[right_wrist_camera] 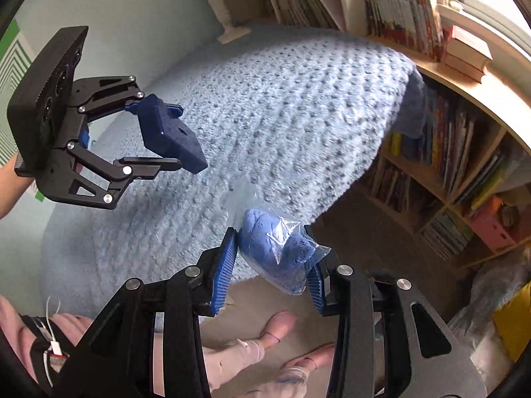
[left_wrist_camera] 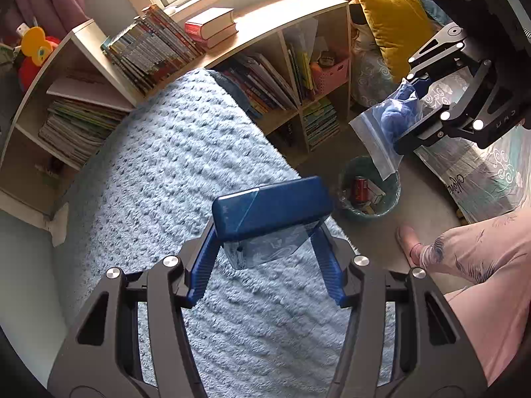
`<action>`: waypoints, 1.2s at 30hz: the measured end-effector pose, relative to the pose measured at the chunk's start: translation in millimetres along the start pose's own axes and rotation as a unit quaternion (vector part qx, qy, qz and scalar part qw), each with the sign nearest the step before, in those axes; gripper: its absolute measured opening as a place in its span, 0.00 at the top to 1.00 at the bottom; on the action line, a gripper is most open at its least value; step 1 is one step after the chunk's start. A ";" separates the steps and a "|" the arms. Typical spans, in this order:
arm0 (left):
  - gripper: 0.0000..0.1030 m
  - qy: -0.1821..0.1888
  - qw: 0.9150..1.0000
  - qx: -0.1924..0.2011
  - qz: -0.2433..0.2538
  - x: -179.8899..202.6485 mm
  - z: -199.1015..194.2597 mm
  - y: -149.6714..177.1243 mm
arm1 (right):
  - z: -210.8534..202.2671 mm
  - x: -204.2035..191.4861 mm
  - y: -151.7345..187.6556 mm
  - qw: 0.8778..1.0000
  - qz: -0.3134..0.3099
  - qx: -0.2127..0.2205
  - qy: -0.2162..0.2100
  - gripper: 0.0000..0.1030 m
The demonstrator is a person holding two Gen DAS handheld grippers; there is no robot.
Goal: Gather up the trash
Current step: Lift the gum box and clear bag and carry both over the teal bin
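Observation:
My left gripper (left_wrist_camera: pixel 268 229) is shut on a dark blue box (left_wrist_camera: pixel 272 209) partly wrapped in clear film, held above the light blue blanket (left_wrist_camera: pixel 186 152). It also shows in the right wrist view (right_wrist_camera: pixel 172 139), box (right_wrist_camera: pixel 169 132) between its fingers. My right gripper (right_wrist_camera: pixel 275 258) is shut on a clear plastic zip bag holding something blue (right_wrist_camera: pixel 275 248). In the left wrist view the right gripper (left_wrist_camera: pixel 421 112) holds that bag (left_wrist_camera: pixel 388 126) above a teal trash bin (left_wrist_camera: pixel 368 192), which stands on the floor with a red can and other scraps inside.
A bed with the fluffy blanket fills the middle. Low wooden bookshelves (left_wrist_camera: pixel 298 76) full of books line the wall behind. A yellow pillow (left_wrist_camera: pixel 395 23) and bagged bedding (left_wrist_camera: pixel 471 165) lie at the right. The person's legs and feet (right_wrist_camera: pixel 275 331) stand beside the bed.

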State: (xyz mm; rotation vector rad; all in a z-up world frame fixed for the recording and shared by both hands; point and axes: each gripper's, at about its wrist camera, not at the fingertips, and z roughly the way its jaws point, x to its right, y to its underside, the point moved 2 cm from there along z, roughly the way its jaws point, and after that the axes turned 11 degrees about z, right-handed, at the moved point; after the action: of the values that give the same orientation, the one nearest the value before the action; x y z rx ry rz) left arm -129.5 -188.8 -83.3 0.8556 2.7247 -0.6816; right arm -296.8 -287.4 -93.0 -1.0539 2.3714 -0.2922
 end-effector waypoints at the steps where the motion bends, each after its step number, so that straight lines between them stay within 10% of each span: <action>1: 0.49 0.005 1.000 0.003 0.002 4.2 1.5 -8.4 | -1.2 6.1 1.6 1.000 0.006 0.001 0.001 0.61; 19: 0.49 0.057 0.997 -0.018 0.051 95.4 65.1 -138.8 | -30.3 154.3 61.5 0.993 0.114 -0.014 0.012 0.61; 36: 0.49 0.146 0.983 -0.099 -0.047 158.7 221.8 -176.4 | 72.5 301.0 140.2 0.964 0.255 -0.069 0.021 0.61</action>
State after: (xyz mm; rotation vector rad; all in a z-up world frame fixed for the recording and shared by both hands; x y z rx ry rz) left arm -348.7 -347.1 -263.3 0.8406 3.0440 -0.3130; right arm -513.6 -414.5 -321.9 -0.4601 2.6270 0.0405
